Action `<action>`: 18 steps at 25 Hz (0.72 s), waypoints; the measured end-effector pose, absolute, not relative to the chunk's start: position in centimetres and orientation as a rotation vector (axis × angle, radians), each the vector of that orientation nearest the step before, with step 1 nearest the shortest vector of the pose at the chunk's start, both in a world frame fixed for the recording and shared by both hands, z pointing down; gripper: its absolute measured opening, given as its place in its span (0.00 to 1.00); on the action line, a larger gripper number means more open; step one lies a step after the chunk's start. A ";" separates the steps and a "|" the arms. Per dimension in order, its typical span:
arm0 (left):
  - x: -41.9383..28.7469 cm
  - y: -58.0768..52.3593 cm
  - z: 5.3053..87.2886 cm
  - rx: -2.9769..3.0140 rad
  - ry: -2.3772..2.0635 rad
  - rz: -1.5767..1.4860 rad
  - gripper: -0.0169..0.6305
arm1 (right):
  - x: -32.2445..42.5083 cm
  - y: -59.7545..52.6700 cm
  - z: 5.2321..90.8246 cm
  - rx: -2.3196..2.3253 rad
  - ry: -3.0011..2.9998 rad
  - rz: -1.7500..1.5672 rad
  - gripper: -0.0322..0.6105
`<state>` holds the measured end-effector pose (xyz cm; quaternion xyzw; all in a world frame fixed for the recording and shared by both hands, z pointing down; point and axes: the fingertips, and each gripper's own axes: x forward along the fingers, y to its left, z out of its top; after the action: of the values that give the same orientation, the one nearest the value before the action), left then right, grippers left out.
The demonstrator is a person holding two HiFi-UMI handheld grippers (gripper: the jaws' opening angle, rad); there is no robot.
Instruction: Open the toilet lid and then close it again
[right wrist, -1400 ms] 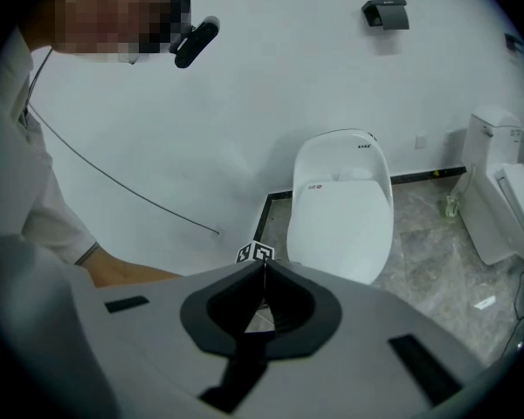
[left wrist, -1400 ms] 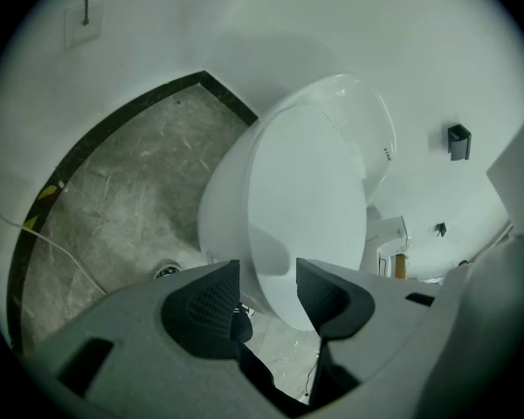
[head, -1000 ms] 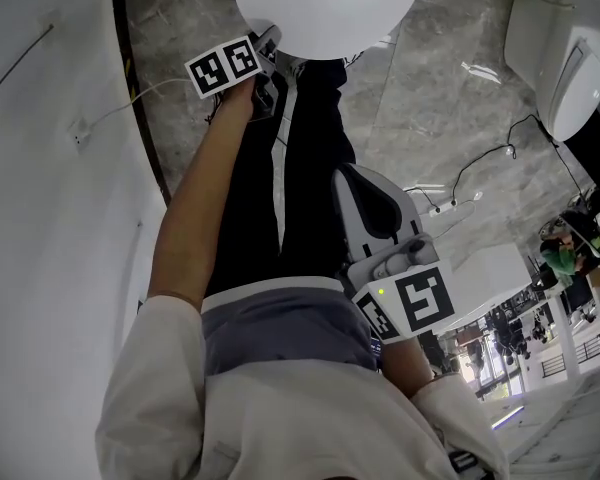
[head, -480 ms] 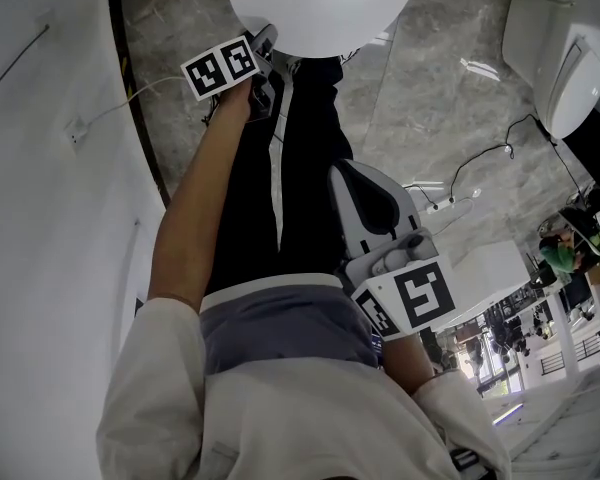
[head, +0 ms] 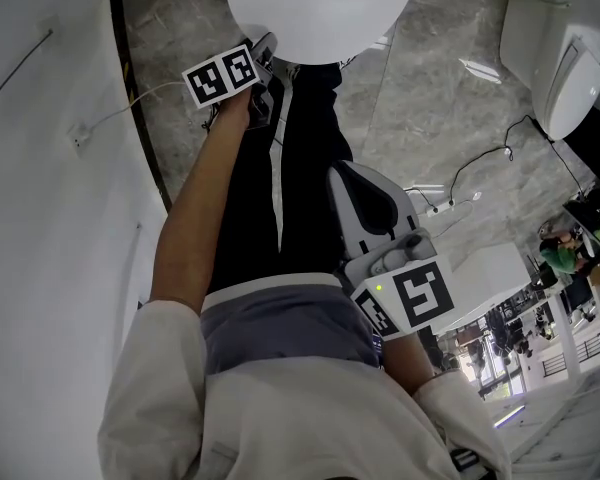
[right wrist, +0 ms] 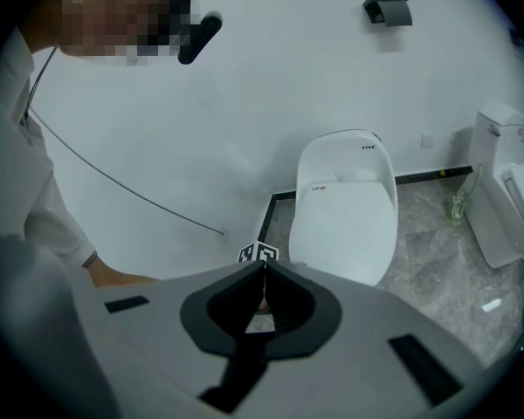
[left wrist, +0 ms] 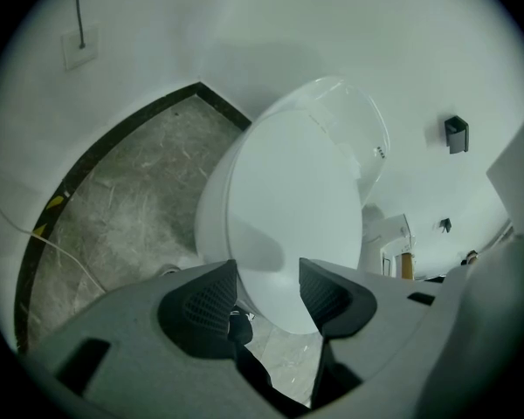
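The white toilet point(right wrist: 345, 208) stands against the wall with its lid point(left wrist: 297, 216) down. In the head view the lid point(head: 320, 8) fills the top middle. My left gripper point(left wrist: 269, 273) is open, and the front rim of the lid shows in the gap just beyond its dark pads point(left wrist: 205, 304). In the head view the left gripper point(head: 268, 50) sits at the lid's near left edge; whether it touches the lid cannot be told. My right gripper point(right wrist: 263, 264) is shut on nothing, and in the head view that gripper point(head: 340, 175) hangs back by my leg, well short of the toilet.
A second white toilet point(head: 565, 68) stands at the right. Cables and a power strip point(head: 450, 203) lie on the grey marble floor point(head: 420, 98). The white wall point(head: 50, 168), with a thin wire on it, runs close along the left. A black holder point(right wrist: 388, 9) hangs on the wall above the toilet.
The left gripper's marker cube has drifted a little down and left; the right gripper and the lid have not visibly moved.
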<state>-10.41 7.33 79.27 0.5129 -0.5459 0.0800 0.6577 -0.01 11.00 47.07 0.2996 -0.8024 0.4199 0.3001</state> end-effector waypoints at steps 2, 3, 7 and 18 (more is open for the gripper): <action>-10.6 7.4 79.1 1.162 -1.233 0.177 0.33 | -0.2 10.9 47.0 0.797 -2.129 1.113 0.07; -10.7 7.4 78.9 1.160 -1.230 0.171 0.33 | -0.3 10.8 46.9 0.797 -2.129 1.112 0.07; -11.1 7.5 78.1 1.144 -1.221 0.142 0.29 | -0.4 10.5 46.1 0.793 -2.133 1.104 0.07; -11.4 7.6 75.6 1.126 -1.206 0.104 0.15 | -1.5 8.6 43.7 0.783 -2.172 1.063 0.07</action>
<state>-11.38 7.61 75.63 0.5010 -0.5365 0.0465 0.6775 -1.55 8.59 43.68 0.2945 -0.8163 0.3994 0.2955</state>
